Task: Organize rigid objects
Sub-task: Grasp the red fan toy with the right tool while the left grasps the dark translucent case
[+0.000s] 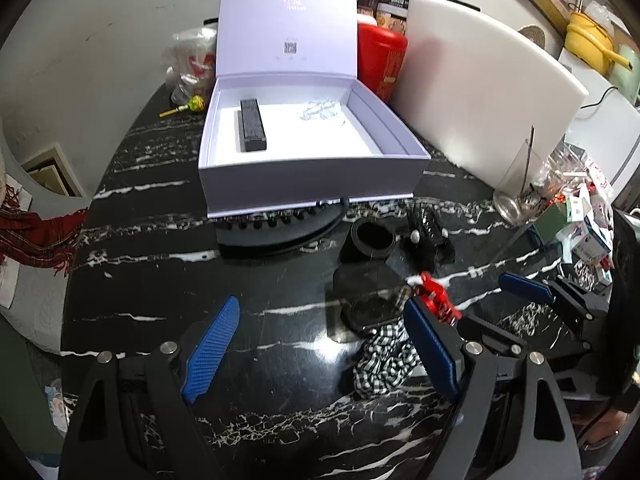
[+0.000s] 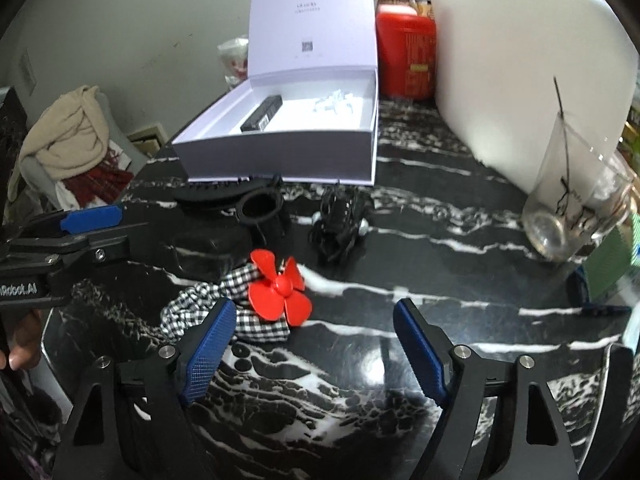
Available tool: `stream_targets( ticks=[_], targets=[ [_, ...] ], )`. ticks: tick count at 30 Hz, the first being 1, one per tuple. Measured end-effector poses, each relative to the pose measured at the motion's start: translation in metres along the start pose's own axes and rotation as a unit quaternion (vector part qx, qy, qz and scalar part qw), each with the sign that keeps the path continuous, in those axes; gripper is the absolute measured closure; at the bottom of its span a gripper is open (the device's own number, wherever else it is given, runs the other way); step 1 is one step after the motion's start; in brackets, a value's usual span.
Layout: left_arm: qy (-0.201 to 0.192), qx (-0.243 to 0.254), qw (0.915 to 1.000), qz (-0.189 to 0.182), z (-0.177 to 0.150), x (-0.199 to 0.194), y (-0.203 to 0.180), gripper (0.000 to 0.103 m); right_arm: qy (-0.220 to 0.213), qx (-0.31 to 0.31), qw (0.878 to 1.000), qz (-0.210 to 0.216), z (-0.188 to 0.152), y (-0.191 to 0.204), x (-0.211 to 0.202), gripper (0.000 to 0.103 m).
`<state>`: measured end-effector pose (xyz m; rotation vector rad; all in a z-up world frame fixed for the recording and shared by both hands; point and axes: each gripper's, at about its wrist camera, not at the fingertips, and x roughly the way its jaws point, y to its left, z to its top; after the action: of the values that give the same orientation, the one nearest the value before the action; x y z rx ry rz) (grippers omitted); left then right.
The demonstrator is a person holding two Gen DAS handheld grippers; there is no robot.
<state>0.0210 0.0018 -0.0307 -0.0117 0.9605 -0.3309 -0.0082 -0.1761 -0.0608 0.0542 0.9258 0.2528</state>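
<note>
Black marble worktop [image 1: 168, 280] with white veining.

White box [image 1: 312, 176] stands at 12 o'clock in both views, its lid up. Inside it, a dark bar [image 1: 253, 124] lies at the box's 9 o'clock side and a clear crumpled piece [image 1: 322, 111] toward its 1 o'clock corner.

Just in front of the box: a black comb-like item [image 1: 276, 228], a black ring-shaped holder [image 1: 370, 238] and a black hair clip with pearl ends [image 1: 430, 236].

Red propeller [image 2: 280, 286] rests on checked cloth [image 2: 208, 304], near centre in the right wrist view.

Left claw [image 1: 320, 340]: jaws wide apart, nothing gripped; its right pad stands just in front of the cloth and propeller.

Right claw [image 2: 310, 346]: jaws apart, nothing between the pads; propeller at its 11 o'clock, just beyond the left pad, not touching as far as visible.

Clear glass [image 2: 576, 196] at 3 o'clock, red canister [image 2: 404, 56] and white board [image 2: 520, 72] at 1 o'clock.
</note>
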Motion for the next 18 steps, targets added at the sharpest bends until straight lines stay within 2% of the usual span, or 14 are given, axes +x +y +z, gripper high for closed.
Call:
stream_targets(
  ticks=[3, 7, 10, 18],
  targets=[
    [0.007, -0.007, 0.9999, -0.002, -0.004, 0.005, 0.002, 0.018, 0.010, -0.002, 1.000, 0.001, 0.001, 0.000, 0.007, 0.027],
    [0.010, -0.018, 0.9997, -0.013, -0.007, 0.007, 0.005, 0.018, 0.017, -0.008, 1.000, 0.012, 0.005, 0.002, 0.014, 0.028],
    [0.008, -0.019, 0.9998, -0.006, -0.007, 0.006, 0.006, 0.018, 0.022, -0.013, 0.999, 0.023, 0.008, 0.006, 0.020, 0.028],
    [-0.002, -0.006, 0.9999, -0.008, 0.001, 0.008, 0.001, 0.018, 0.041, -0.024, 0.998, 0.039, 0.014, 0.008, 0.034, 0.047]
  ],
)
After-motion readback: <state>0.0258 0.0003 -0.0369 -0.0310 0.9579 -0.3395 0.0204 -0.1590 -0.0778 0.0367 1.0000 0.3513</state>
